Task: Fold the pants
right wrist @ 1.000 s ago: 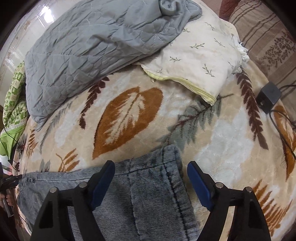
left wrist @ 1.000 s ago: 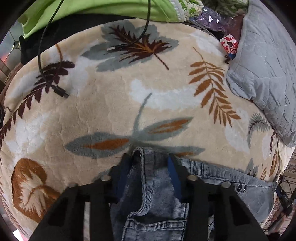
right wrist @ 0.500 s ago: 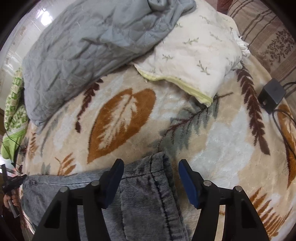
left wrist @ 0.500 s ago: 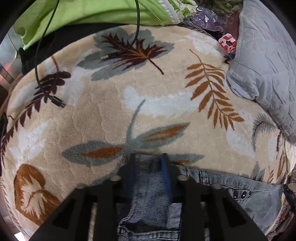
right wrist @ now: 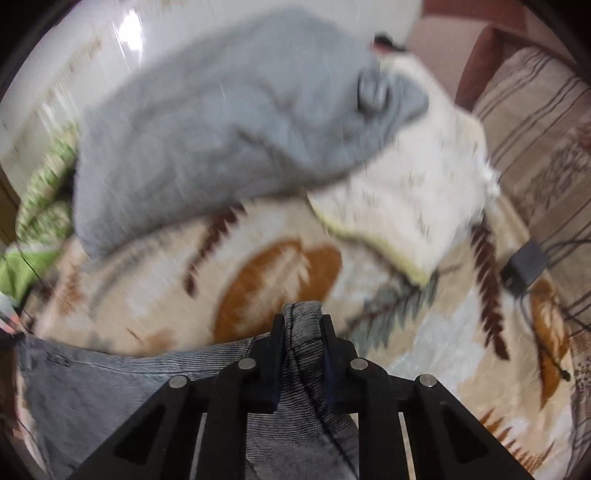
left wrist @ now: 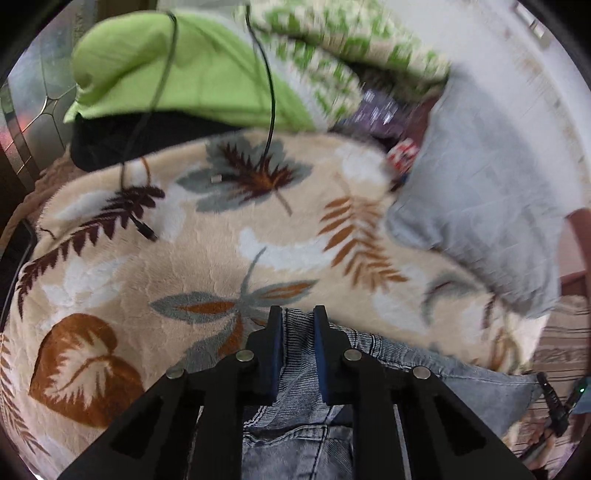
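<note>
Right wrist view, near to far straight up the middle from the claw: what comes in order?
Right claw shut on the jeans → brown leaf on the blanket → grey quilt → white wall.

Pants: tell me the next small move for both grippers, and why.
Probably lift both ends together and carry them across to make the fold. The left gripper has just closed on one denim edge of the pants; the right gripper has just closed on a bunched hem. The rest of the pants lies on the leaf-print blanket.

Black tongs point(left wrist: 297, 321), blue pads, silver screws
</note>
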A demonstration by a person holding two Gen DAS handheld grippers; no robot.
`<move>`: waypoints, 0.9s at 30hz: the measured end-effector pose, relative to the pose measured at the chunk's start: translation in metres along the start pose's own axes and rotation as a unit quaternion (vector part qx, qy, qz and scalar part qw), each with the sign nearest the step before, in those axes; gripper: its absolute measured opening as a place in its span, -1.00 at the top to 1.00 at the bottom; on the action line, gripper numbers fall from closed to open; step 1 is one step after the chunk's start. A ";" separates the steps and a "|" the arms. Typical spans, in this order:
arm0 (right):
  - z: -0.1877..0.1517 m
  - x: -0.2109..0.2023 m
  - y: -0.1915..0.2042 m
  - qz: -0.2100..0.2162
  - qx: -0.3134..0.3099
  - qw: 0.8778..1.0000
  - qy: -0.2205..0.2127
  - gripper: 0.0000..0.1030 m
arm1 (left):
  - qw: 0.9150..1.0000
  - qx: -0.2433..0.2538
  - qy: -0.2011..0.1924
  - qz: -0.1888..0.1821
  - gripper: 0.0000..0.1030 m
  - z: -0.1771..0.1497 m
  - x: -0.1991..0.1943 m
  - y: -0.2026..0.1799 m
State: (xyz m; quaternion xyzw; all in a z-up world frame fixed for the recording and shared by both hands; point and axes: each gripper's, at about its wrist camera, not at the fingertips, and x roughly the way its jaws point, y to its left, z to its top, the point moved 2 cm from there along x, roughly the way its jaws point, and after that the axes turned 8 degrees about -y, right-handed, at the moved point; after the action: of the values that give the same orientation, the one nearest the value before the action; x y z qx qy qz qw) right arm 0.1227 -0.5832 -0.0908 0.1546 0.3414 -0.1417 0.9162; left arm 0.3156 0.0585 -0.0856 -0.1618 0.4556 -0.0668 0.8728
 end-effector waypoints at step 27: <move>-0.247 -0.174 -0.067 0.067 0.104 0.992 0.010 0.64 | 0.998 -0.057 0.001 0.003 0.88 -0.246 -0.141 0.145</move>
State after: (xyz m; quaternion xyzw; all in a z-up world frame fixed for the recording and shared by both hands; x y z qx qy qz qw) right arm -0.1722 -0.5235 -0.1642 0.2731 0.3224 -0.1134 0.8992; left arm 0.0291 0.1774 -0.1571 -0.2102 0.4599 -0.0379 0.8619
